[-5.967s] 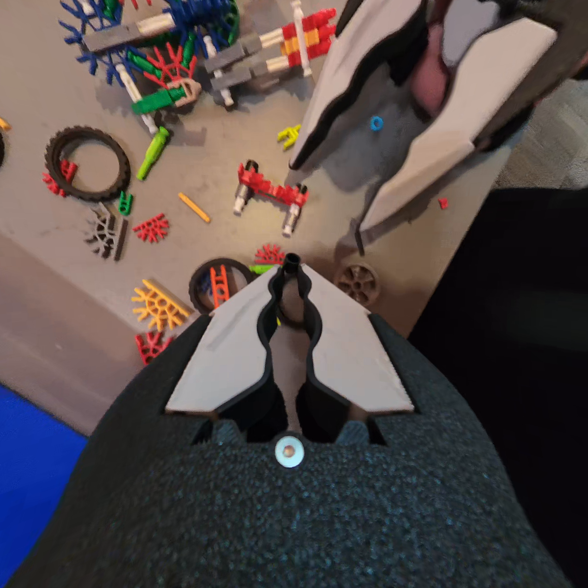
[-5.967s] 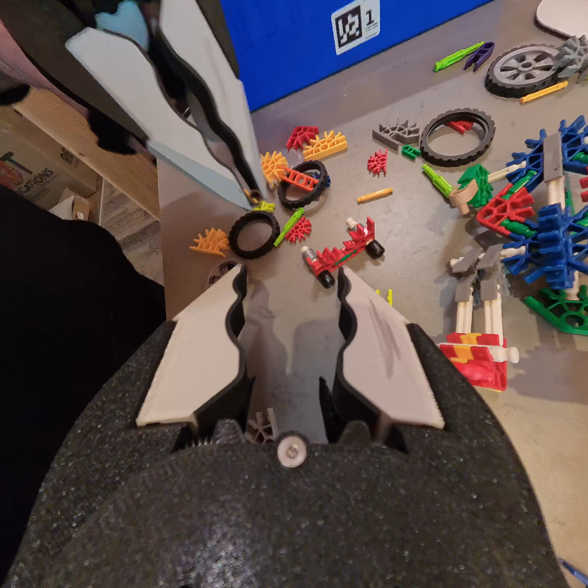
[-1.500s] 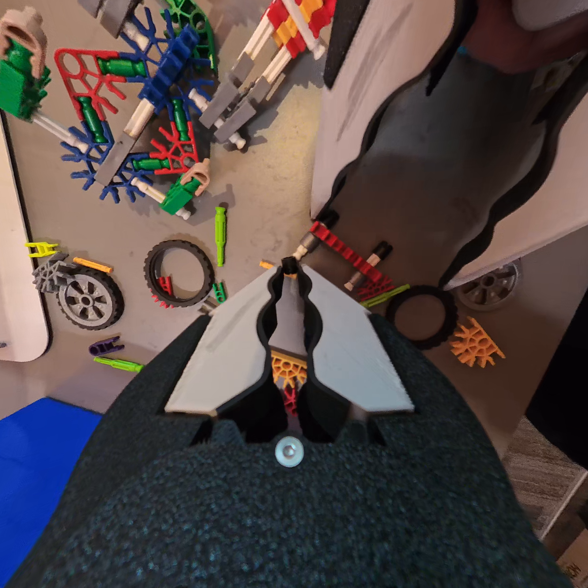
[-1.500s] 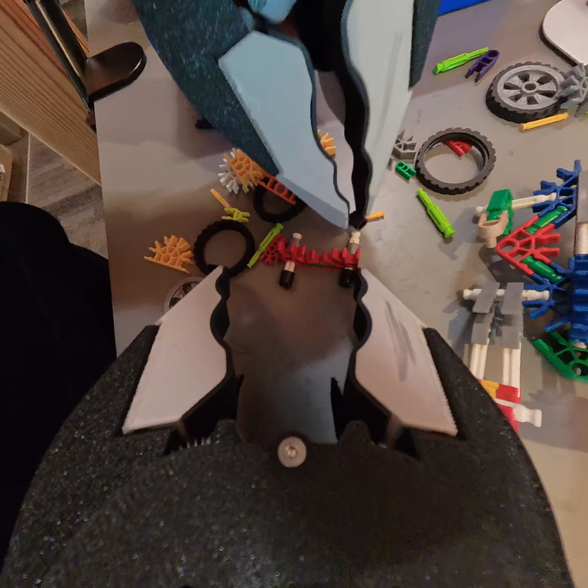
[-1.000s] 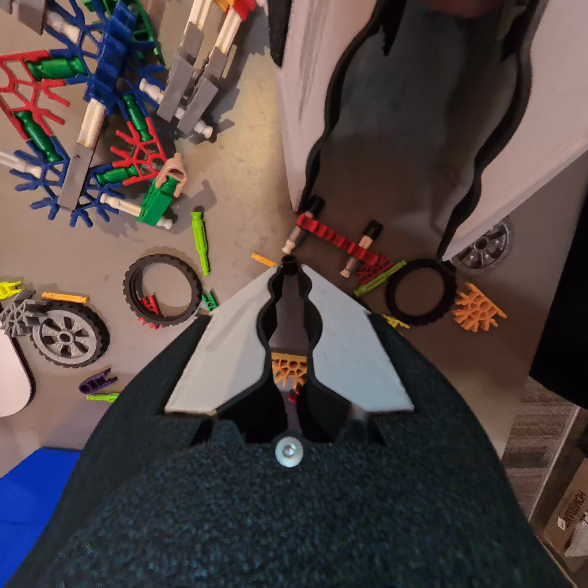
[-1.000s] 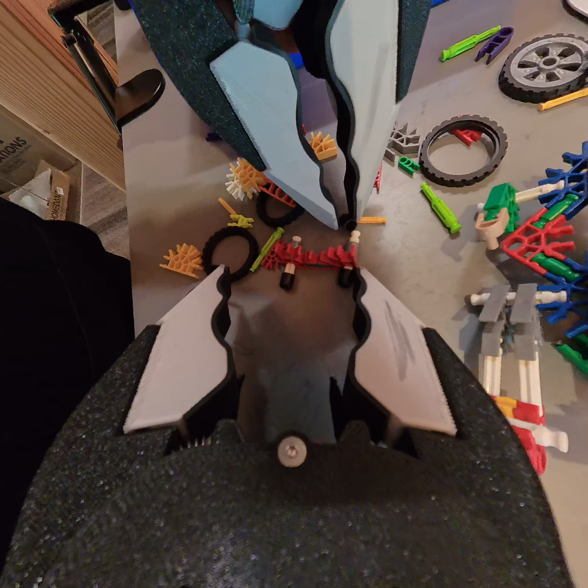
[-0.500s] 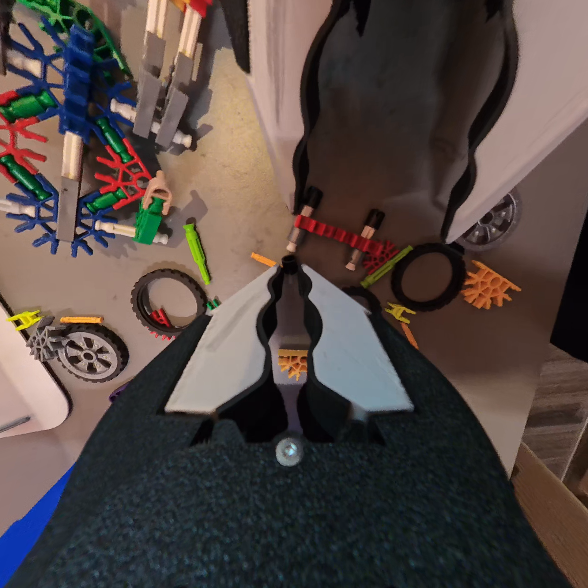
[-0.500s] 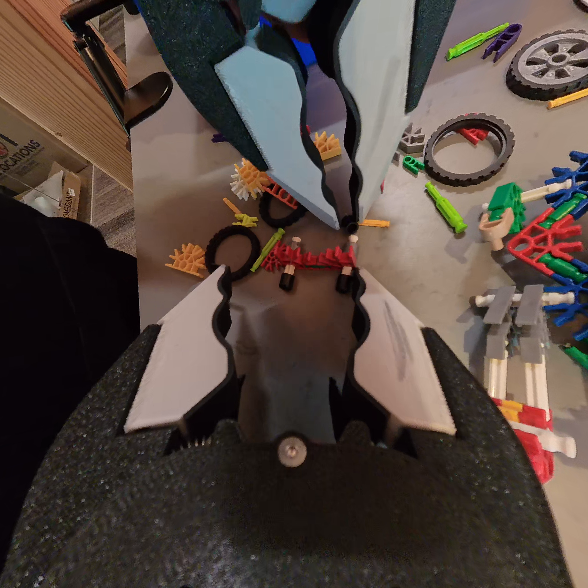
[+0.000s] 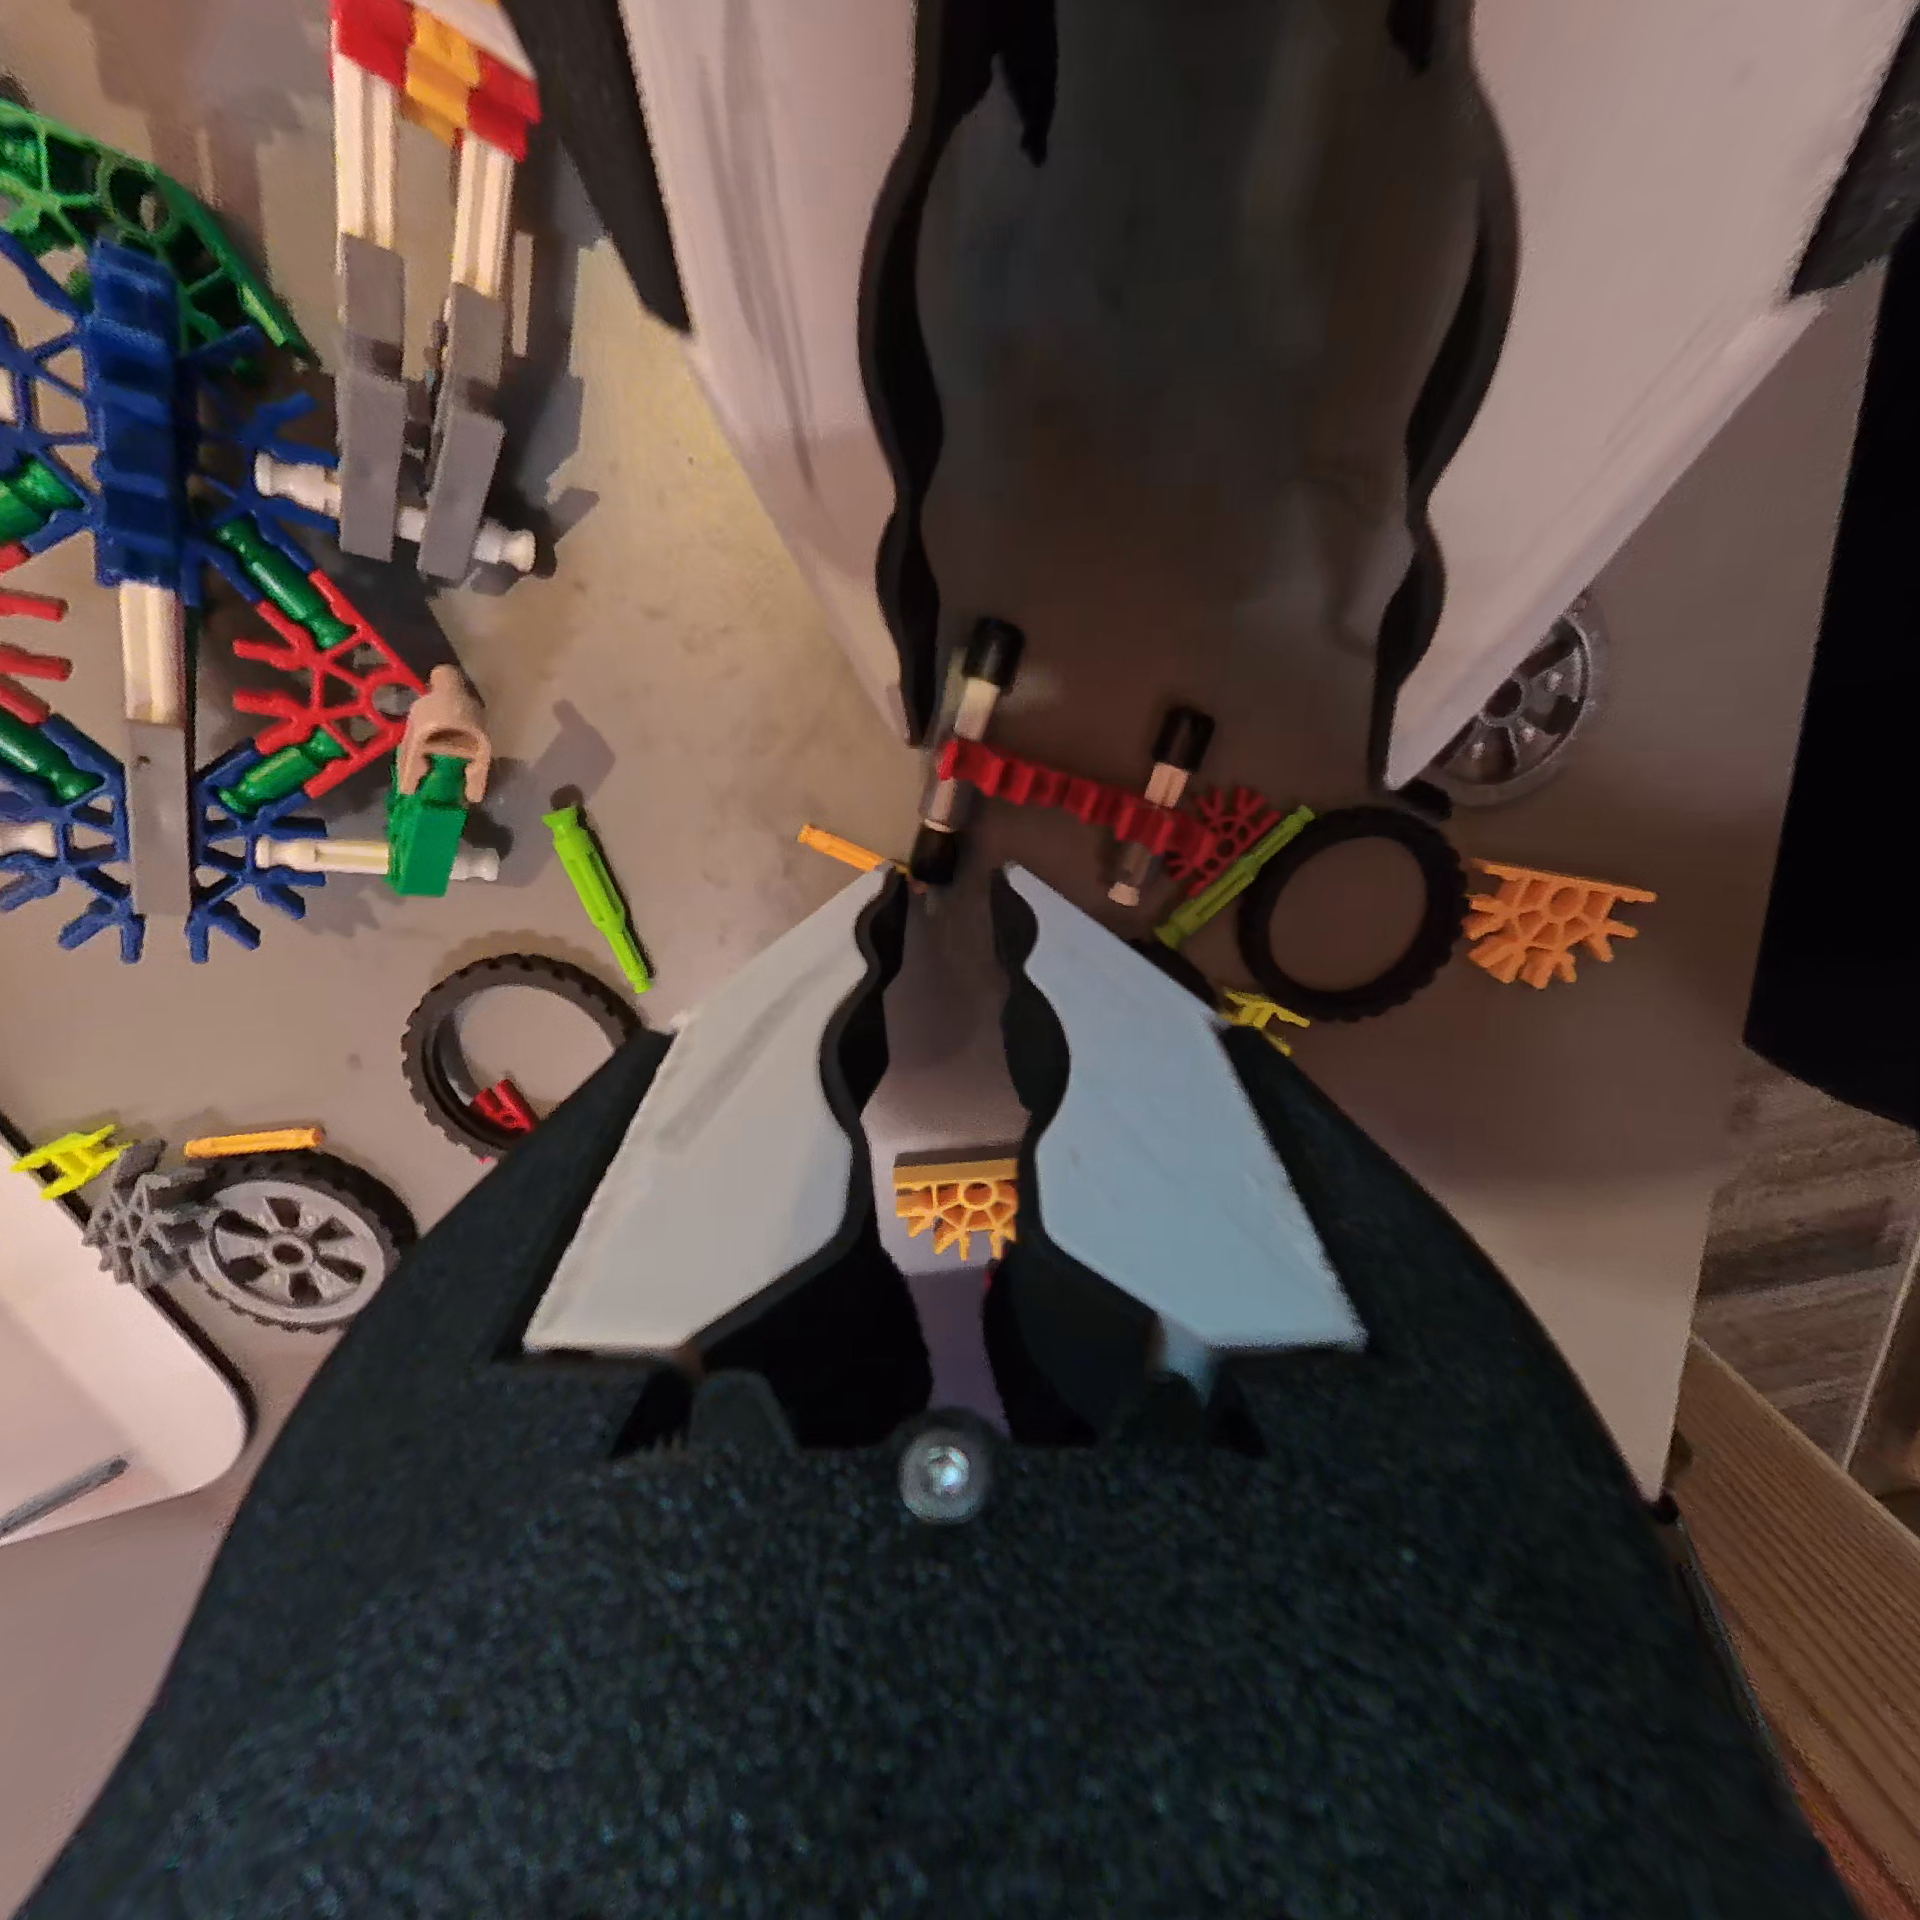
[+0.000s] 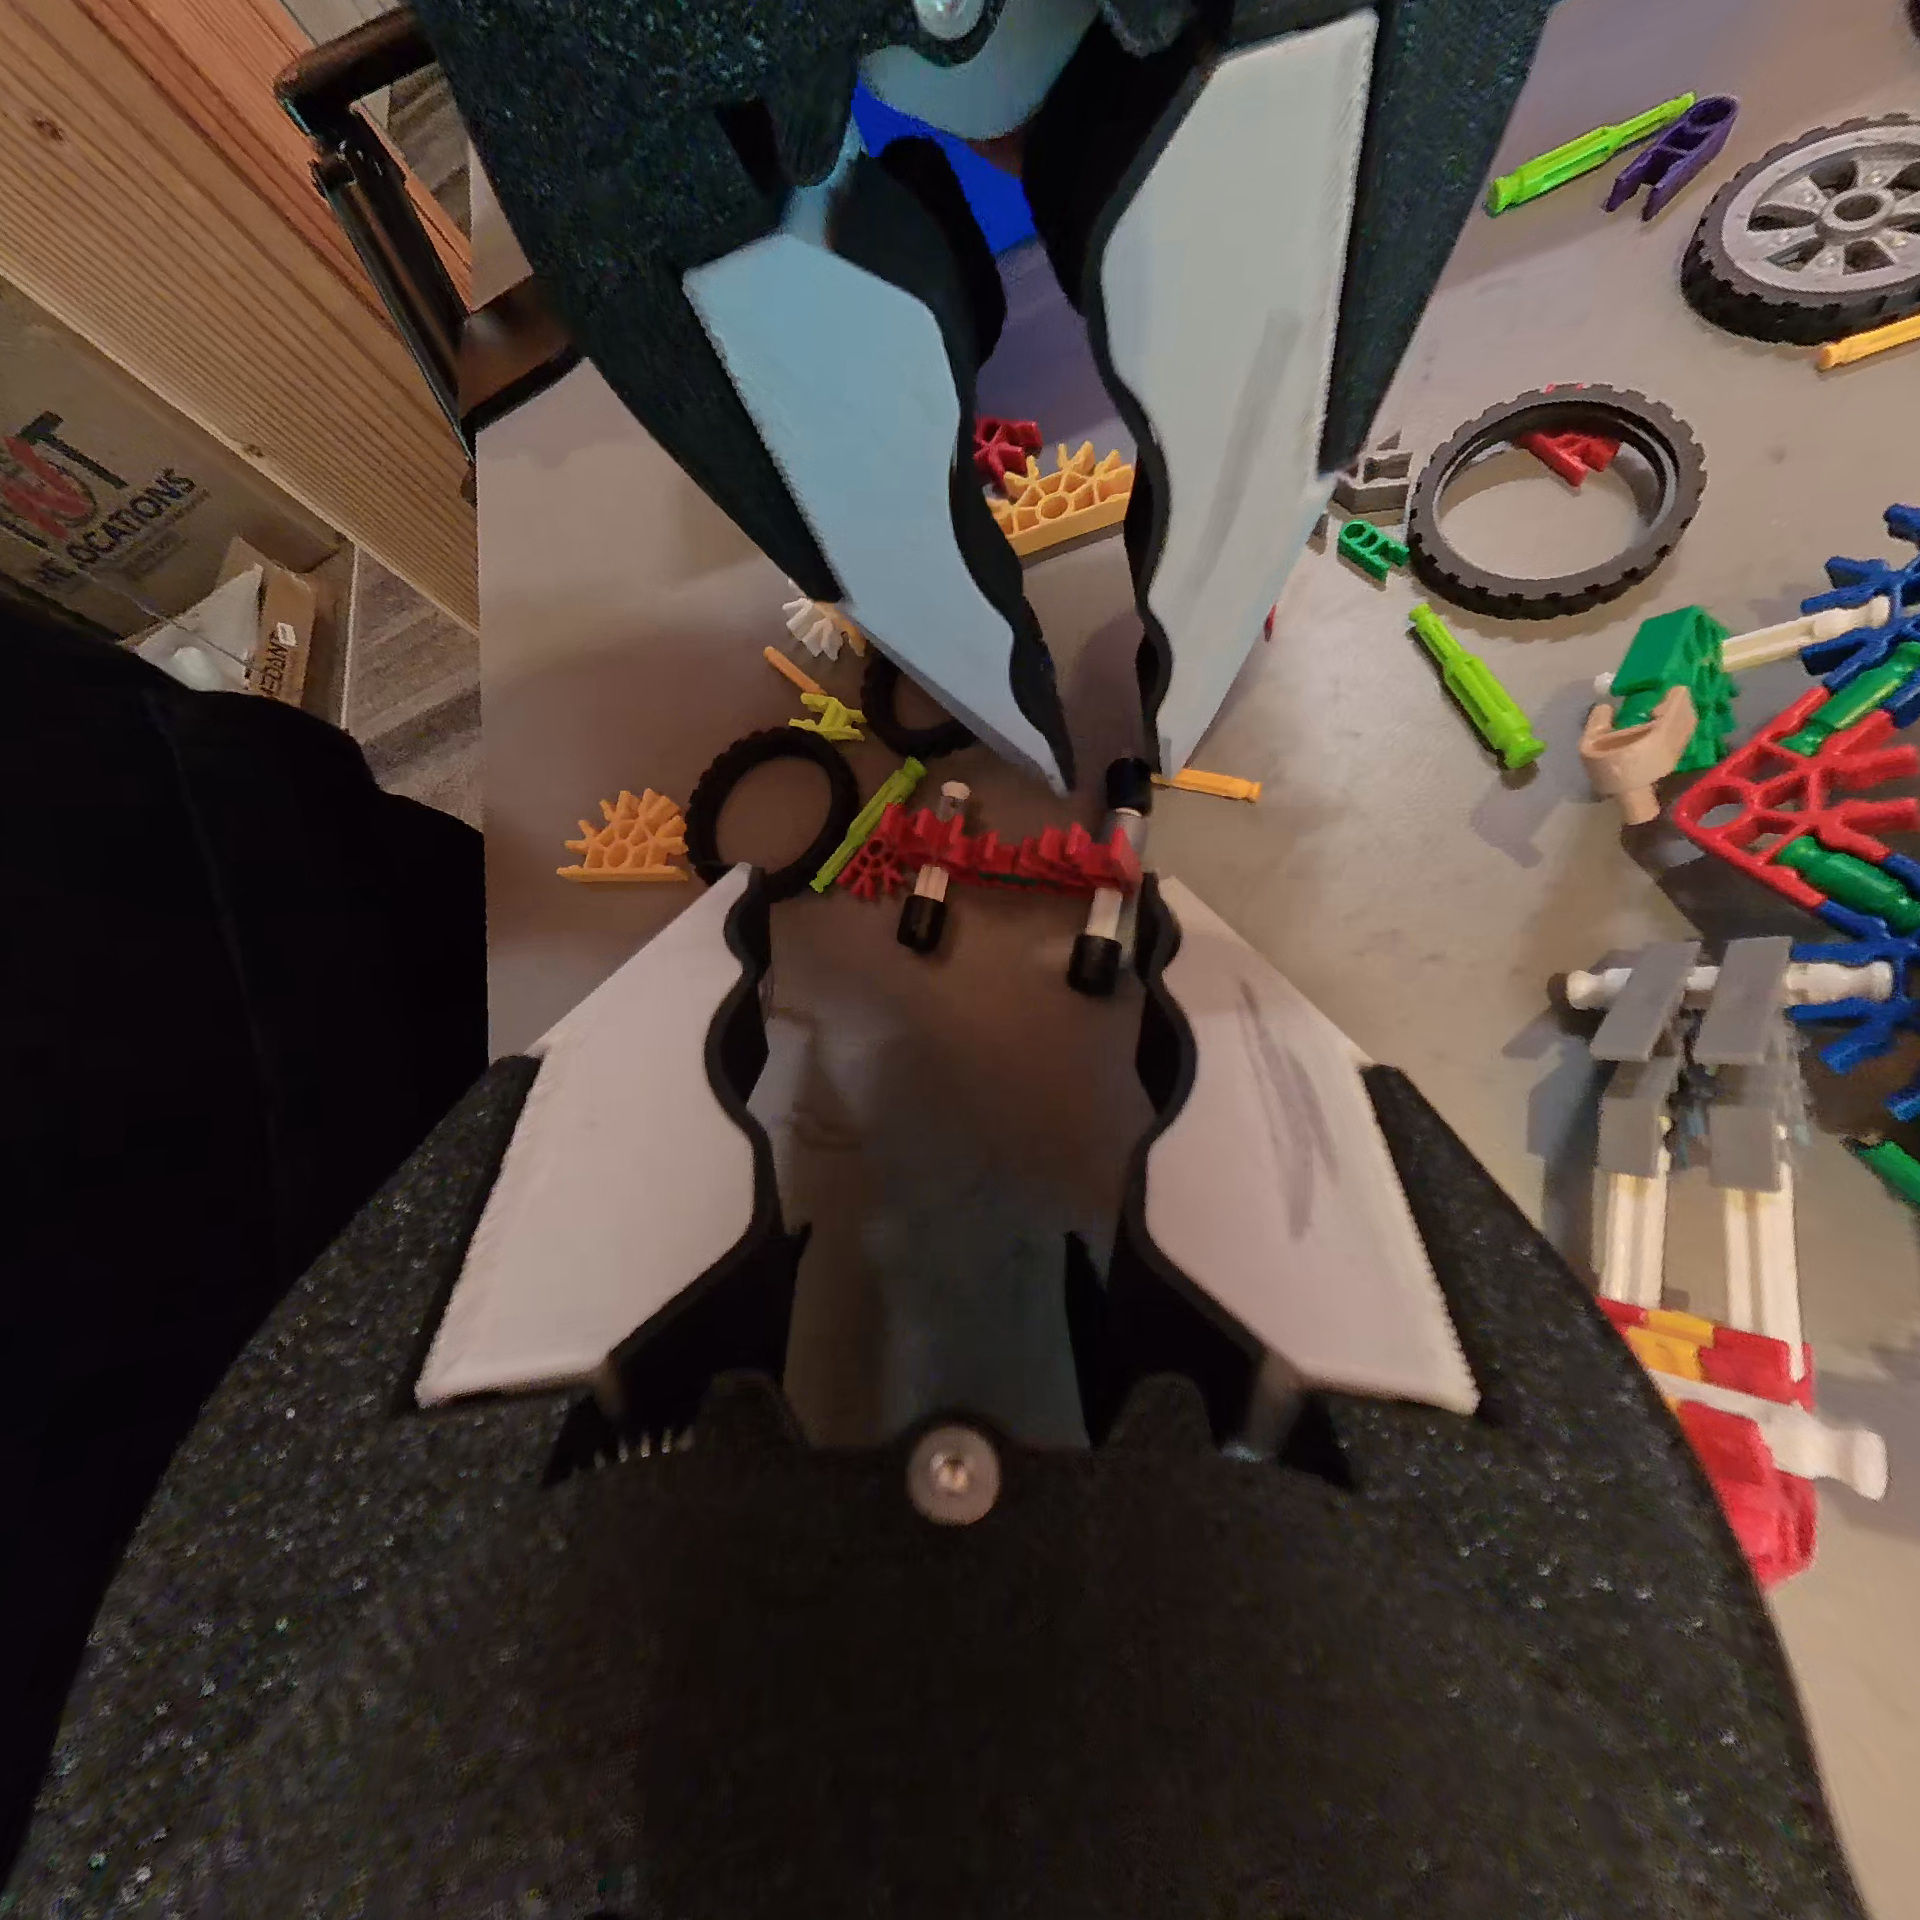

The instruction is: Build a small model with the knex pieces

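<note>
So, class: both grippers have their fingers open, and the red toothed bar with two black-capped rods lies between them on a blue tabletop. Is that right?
Not quite. The tabletop is grey, as the right wrist view shows. The rest stands: left gripper and right gripper are open, with the red toothed bar between them.

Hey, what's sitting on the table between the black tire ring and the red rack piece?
A lime-green rod and a small red connector lie between the tire and rack, seen in both views.

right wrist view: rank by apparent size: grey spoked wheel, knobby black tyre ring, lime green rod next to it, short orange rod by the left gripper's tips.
1. knobby black tyre ring and grey spoked wheel: look alike, and the wheel is cut by the frame edge, so unranked.
2. lime green rod.
3. short orange rod.
</note>
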Tool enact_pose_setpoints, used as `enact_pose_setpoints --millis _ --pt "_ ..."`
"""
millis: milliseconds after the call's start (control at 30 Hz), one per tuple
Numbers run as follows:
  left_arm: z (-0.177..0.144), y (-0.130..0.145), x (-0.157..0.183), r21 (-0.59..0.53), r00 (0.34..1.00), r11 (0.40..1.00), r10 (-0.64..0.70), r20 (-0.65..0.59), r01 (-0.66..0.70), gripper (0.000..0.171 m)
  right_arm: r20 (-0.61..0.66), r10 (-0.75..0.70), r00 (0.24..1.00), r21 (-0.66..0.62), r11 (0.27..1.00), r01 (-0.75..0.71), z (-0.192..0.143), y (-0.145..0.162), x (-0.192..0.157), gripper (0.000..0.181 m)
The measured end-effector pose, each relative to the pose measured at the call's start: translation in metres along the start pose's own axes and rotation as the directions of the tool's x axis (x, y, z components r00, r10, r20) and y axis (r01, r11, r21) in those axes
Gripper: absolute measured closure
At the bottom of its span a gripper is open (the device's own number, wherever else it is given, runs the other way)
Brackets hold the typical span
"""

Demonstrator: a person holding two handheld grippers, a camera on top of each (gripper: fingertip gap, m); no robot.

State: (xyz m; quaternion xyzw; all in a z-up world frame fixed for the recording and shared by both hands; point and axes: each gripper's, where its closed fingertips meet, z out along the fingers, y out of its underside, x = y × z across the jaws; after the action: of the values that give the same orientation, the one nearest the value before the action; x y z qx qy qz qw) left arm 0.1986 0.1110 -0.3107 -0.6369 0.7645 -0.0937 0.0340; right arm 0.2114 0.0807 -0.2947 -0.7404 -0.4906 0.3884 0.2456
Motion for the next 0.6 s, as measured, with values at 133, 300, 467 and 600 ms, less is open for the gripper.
enact_pose_setpoints --millis 133,300,467,600 --pt "-0.002 0.005 -0.001 0.026 0.999 0.998 -0.052 0.007 0.052 0.153 -0.029 0.002 1.000 0.004 1.000 -0.001 -0.005 0.002 0.003 0.110" --pt "-0.002 0.007 -0.004 0.040 0.995 0.995 -0.096 0.020 0.096 0.155 -0.066 0.001 0.998 -0.016 1.000 -0.002 -0.008 0.009 0.005 0.110" --pt "0.000 -0.001 -0.003 0.089 0.994 0.991 -0.102 0.032 0.099 0.158 -0.079 0.005 0.997 -0.017 1.000 -0.006 -0.009 0.011 0.002 0.111" --pt "0.001 -0.002 -0.005 0.095 0.994 0.991 -0.102 0.049 0.097 0.163 -0.093 -0.011 0.996 -0.034 0.999 0.007 -0.007 0.013 0.002 0.111"
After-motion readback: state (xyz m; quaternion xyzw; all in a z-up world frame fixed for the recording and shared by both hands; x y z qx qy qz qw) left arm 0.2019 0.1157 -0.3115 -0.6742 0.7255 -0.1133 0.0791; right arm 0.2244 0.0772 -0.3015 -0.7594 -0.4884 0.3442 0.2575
